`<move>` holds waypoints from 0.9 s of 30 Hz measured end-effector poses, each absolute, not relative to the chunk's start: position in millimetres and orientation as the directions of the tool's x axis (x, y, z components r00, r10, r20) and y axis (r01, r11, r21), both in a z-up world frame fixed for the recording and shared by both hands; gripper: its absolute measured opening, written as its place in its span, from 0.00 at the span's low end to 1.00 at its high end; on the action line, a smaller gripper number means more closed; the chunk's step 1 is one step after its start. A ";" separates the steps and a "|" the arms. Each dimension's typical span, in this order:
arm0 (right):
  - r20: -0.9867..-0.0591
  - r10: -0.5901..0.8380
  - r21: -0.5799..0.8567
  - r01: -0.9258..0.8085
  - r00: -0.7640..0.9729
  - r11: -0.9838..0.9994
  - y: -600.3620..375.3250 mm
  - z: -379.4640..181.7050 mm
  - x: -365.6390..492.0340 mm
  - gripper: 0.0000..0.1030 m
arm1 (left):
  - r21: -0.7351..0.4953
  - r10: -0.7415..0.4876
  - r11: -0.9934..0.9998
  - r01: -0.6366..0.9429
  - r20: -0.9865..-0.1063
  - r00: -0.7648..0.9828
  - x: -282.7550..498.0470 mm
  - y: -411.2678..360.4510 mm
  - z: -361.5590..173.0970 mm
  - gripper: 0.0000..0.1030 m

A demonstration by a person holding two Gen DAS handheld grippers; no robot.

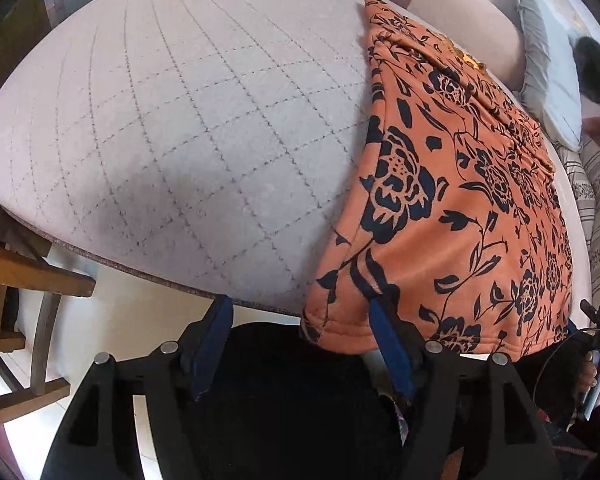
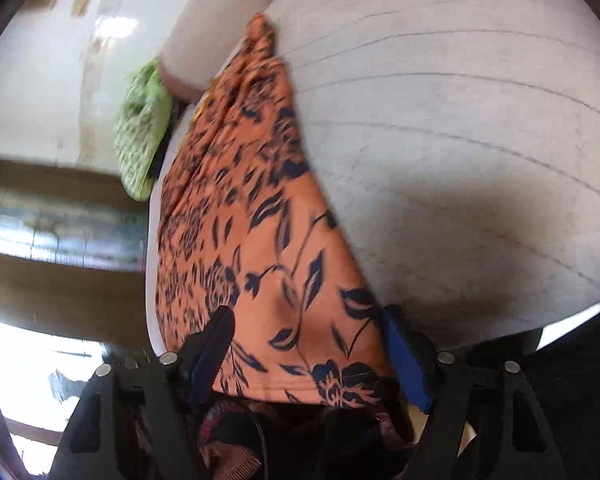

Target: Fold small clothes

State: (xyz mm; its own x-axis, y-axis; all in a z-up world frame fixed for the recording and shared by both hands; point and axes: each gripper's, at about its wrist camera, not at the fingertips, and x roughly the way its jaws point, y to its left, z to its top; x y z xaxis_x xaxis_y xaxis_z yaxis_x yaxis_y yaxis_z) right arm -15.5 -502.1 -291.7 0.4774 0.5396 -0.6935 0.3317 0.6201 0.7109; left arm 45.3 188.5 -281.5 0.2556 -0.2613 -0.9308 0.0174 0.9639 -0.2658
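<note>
We're noting garment [image 1: 460, 200] running lengthwise off table's near edge [image 1: 160, 276]; right gripper [image 2: 306, 344] straddling hem, left gripper [image 1: 300, 328] at corner, both w/ jaws apart.

The quilted desk [image 1: 188, 120] lies bare left of the orange floral garment [image 1: 460, 208]. A wooden chair [image 1: 24, 272] crowds its near-left edge. Cushions [image 1: 540, 60] block the far right.
</note>
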 end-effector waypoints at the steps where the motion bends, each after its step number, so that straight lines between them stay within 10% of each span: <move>1: -0.691 0.548 0.713 0.315 0.472 0.627 -499.6 -291.7 -14.4 0.70 | -0.273 -0.270 0.962 0.022 -0.930 0.250 46.3 188.2 -283.1 0.69; 11: -0.643 0.602 0.763 0.325 0.473 0.559 -509.3 -308.3 -12.7 0.70 | -0.198 -0.223 0.973 0.117 -0.937 0.267 55.8 161.2 -290.2 0.69; 15: -0.637 0.607 0.768 0.324 0.475 0.552 -511.0 -310.2 -13.7 0.70 | -0.217 -0.249 0.966 0.142 -0.927 0.280 48.5 160.3 -285.7 0.28; 18: -0.635 0.608 0.770 0.329 0.477 0.547 -511.7 -310.9 -13.6 0.70 | -0.191 -0.236 0.966 0.175 -0.928 0.289 40.6 150.7 -282.7 0.24; 21: -0.636 0.603 0.769 0.330 0.481 0.548 -512.1 -310.3 -15.2 0.70 | -0.191 -0.241 0.963 0.188 -0.926 0.292 39.7 141.9 -281.3 0.24; 24: -0.637 0.599 0.768 0.326 0.486 0.552 -510.8 -309.7 -15.8 0.70 | -0.198 -0.232 0.969 0.150 -0.936 0.266 43.5 142.1 -284.7 0.62; 27: -0.648 0.591 0.755 0.310 0.480 0.577 -508.3 -307.6 -15.4 0.70 | -0.222 -0.246 0.968 0.116 -0.930 0.273 48.9 148.0 -286.1 0.67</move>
